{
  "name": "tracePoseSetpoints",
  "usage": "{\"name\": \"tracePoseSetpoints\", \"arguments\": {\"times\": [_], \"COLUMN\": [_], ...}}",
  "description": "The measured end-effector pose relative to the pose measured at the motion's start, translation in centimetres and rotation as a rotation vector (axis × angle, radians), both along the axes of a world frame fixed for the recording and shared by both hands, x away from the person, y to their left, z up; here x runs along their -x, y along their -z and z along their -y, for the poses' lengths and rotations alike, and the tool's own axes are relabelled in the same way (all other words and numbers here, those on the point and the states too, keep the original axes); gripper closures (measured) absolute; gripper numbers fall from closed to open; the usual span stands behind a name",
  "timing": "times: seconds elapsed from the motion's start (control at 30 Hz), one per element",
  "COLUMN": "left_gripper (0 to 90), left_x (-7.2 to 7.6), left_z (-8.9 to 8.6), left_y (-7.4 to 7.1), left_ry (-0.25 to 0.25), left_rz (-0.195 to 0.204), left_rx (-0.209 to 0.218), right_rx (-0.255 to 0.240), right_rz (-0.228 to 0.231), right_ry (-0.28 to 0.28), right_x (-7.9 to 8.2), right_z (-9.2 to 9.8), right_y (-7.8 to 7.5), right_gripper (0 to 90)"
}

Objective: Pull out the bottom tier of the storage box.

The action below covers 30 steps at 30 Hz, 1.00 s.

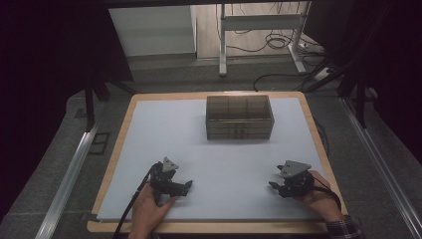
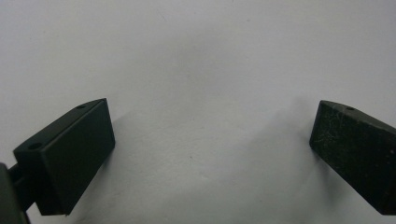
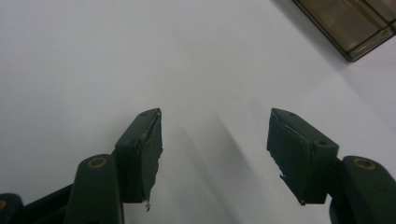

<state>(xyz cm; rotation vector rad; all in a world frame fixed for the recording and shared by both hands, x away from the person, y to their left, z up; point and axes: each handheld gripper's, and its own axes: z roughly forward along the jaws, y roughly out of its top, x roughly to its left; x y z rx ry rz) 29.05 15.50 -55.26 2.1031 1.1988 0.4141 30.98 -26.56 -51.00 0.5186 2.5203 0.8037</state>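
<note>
Worktop (image 1: 124, 149) carries a white sheet (image 1: 219, 159) over a wood board; its edge shows as a tan border all round.
Box (image 1: 240, 117): smoky clear plastic, divided into compartments, sits at the far centre of the sheet, well apart from both grippers; compartment contents too dim to tell, possibly nothing in them.
Left gripper (image 1: 185, 186): near-left of the sheet, held in the left hand (image 1: 149, 209); cable trails off the near edge; grey plate on top; points right, toward the middle of the sheet.
In the left gripper view its fingers (image 2: 70, 154) stand wide apart, bare sheet between them, nothing gripped; they sit low over the sheet and cast soft shadows on it.
Right gripper (image 1: 273, 185): near-right of the sheet, held in the right hand (image 1: 323, 199); plaid cuff at the wrist; points left, toward the other gripper.
In the right gripper view its fingers (image 3: 140, 154) are wide too, nothing between them; pad linings look frayed at the lower edges; a corner of the box (image 3: 350, 23) shows top right, well ahead of the fingers.
Grippers well apart from each other; floor beyond the worktop has a desk frame and loose cables.
</note>
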Motion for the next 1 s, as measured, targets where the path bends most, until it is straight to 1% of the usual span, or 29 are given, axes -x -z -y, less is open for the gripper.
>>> {"name": "tracePoseSetpoints", "arguments": {"times": [0.07, 0.1, 0.17, 0.3, 0.37, 0.43, 0.5, 0.57, 0.63, 0.7, 0.73, 0.77, 0.8, 0.83, 0.87, 0.93, 0.97, 1.0], "left_gripper": [0.0, 0.0, 0.0, 0.0, 0.0, 0.0, 0.0, 0.0, 0.0, 0.0, 0.0, 0.0, 0.0, 0.0, 0.0, 0.0, 0.0, 0.0], "left_x": [0.0, 0.0, 0.0, 0.0, 0.0, 0.0, 0.0, 0.0, 0.0, 0.0, 0.0, 0.0, 0.0, 0.0, 0.0, 0.0, 0.0, 0.0], "left_z": [0.0, 0.0, 0.0, 0.0, 0.0, 0.0, 0.0, 0.0, 0.0, 0.0, 0.0, 0.0, 0.0, 0.0, 0.0, 0.0, 0.0, 0.0], "left_y": [0.0, 0.0, 0.0, 0.0, 0.0, 0.0, 0.0, 0.0, 0.0, 0.0, 0.0, 0.0, 0.0, 0.0, 0.0, 0.0, 0.0, 0.0], "left_ry": [0.000, 0.000, 0.000, 0.000, 0.000, 0.000, 0.000, 0.000, 0.000, 0.000, 0.000, 0.001, 0.001, 0.000, 0.000, 0.001, 0.001, 0.001], "left_rz": [0.000, 0.000, 0.000, 0.000, 0.000, 0.000, 0.000, 0.000, 0.000, 0.000, 0.000, -0.001, -0.001, 0.000, 0.000, 0.000, -0.001, -0.001], "left_rx": [0.000, 0.000, 0.000, 0.000, 0.000, -0.001, -0.001, -0.001, -0.001, -0.001, -0.001, -0.002, -0.002, -0.001, -0.001, -0.001, -0.002, -0.002], "right_rx": [0.006, 0.013, 0.012, 0.044, 0.048, 0.066, 0.072, 0.104, 0.117, 0.121, 0.129, 0.137, 0.137, 0.152, 0.152, 0.169, 0.186, 0.186], "right_rz": [0.009, 0.028, 0.032, 0.070, 0.075, 0.097, 0.104, 0.140, 0.163, 0.168, 0.192, 0.203, 0.203, 0.232, 0.232, 0.255, 0.270, 0.270], "right_ry": [0.000, 0.002, 0.005, -0.004, -0.006, -0.012, -0.011, -0.023, -0.027, -0.029, -0.031, -0.031, -0.031, -0.033, -0.033, -0.035, -0.039, -0.039], "right_x": [-0.1, -0.2, -0.2, -0.6, -0.7, -0.9, -0.9, -1.0, -1.1, -1.1, -1.2, -1.3, -1.3, -1.4, -1.4, -1.5, -1.7, -1.7], "right_z": [-0.1, -0.4, -0.6, -1.2, -1.3, -1.6, -1.7, -2.2, -2.4, -2.5, -2.7, -2.8, -2.8, -3.1, -3.1, -3.4, -3.7, -3.7], "right_y": [0.0, -0.1, -0.1, -0.3, -0.3, -0.3, -0.3, -0.2, -0.1, -0.1, 0.0, 0.0, 0.0, 0.1, 0.1, 0.2, 0.3, 0.3], "right_gripper": [36.2, 36.6, 37.0, 36.9, 36.9, 36.9, 36.9, 39.2, 40.7, 41.0, 42.3, 42.6, 42.6, 43.1, 43.1, 43.8, 45.0, 45.0]}}
